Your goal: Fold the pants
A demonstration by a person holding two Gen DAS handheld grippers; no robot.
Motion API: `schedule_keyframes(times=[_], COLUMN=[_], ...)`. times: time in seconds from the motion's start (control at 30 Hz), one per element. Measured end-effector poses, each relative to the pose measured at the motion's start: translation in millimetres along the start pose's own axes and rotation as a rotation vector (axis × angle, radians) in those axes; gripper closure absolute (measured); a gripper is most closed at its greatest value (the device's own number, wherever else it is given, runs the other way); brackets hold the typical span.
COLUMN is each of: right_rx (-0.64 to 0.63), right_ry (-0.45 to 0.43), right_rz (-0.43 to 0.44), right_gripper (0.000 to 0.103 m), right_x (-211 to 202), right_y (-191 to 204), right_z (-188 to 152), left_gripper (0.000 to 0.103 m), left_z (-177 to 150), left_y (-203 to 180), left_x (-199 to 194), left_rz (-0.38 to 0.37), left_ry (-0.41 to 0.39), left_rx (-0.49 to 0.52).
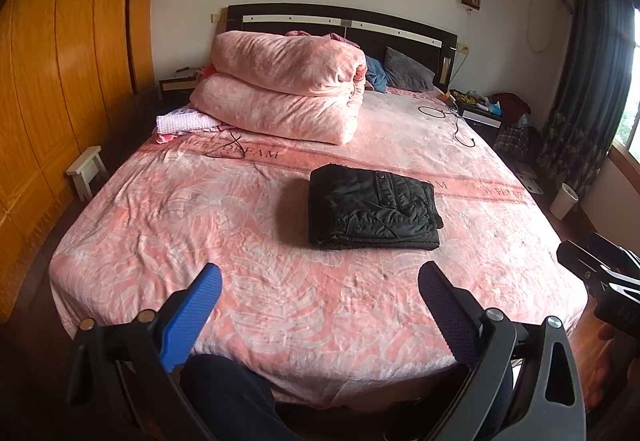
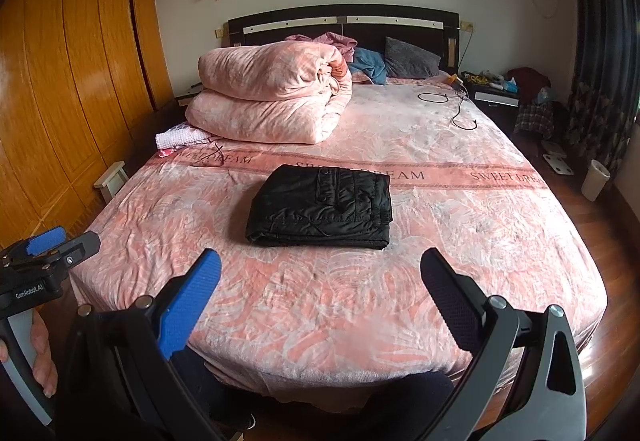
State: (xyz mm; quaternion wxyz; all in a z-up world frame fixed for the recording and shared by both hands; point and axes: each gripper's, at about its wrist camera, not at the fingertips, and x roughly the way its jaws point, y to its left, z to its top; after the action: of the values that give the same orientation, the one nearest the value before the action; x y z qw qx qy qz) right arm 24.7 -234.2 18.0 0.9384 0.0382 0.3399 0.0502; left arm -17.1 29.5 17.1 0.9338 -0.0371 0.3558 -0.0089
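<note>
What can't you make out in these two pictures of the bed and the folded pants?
- Black pants: inner folds and underside hidden by their top layer, both views.
- Nightstand clutter: too small to identify, both views.
- Right hand-held gripper: cut off by left view's edge.
- Left hand-held gripper: partly cut off in right view.

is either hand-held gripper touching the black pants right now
No, the black pants lie folded on the bed, apart from both open hand-held grippers.

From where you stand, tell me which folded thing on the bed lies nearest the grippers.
The black pants, folded flat mid-bed; the pink quilt sits farther back by the headboard.
</note>
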Motion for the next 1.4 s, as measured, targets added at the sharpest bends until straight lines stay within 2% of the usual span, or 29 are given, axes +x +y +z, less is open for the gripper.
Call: schedule_keyframes(times=[0.5, 0.8, 1.0, 1.2, 1.4], right_rx=[-0.015, -0.015, -0.014, -0.012, -0.003], right_ry=[0.005, 0.010, 0.014, 0.015, 0.012], right_rz=[-0.016, -0.020, -0.022, -0.023, -0.031], right_gripper=[0.003, 0.003, 0.003, 0.003, 0.003], right_x=[8, 11, 13, 14, 14], right_y=[-3, -2, -2, -3, -5], right_z=[-4, -6, -8, -9, -10], left_gripper=[0.004, 0.004, 0.004, 0.004, 0.004], left_z=[5, 6, 11, 12, 13], left_y=[3, 0, -3, -6, -7], left_x=[10, 16, 15, 12, 9], left_rz=[0.009, -0.021, 0.001, -0.053, -0.030], left_ry=[-0.013, 0.010, -0.011, -0.034, -0.057], left_rx=[0.018, 0.015, 0.038, 0.032, 0.042])
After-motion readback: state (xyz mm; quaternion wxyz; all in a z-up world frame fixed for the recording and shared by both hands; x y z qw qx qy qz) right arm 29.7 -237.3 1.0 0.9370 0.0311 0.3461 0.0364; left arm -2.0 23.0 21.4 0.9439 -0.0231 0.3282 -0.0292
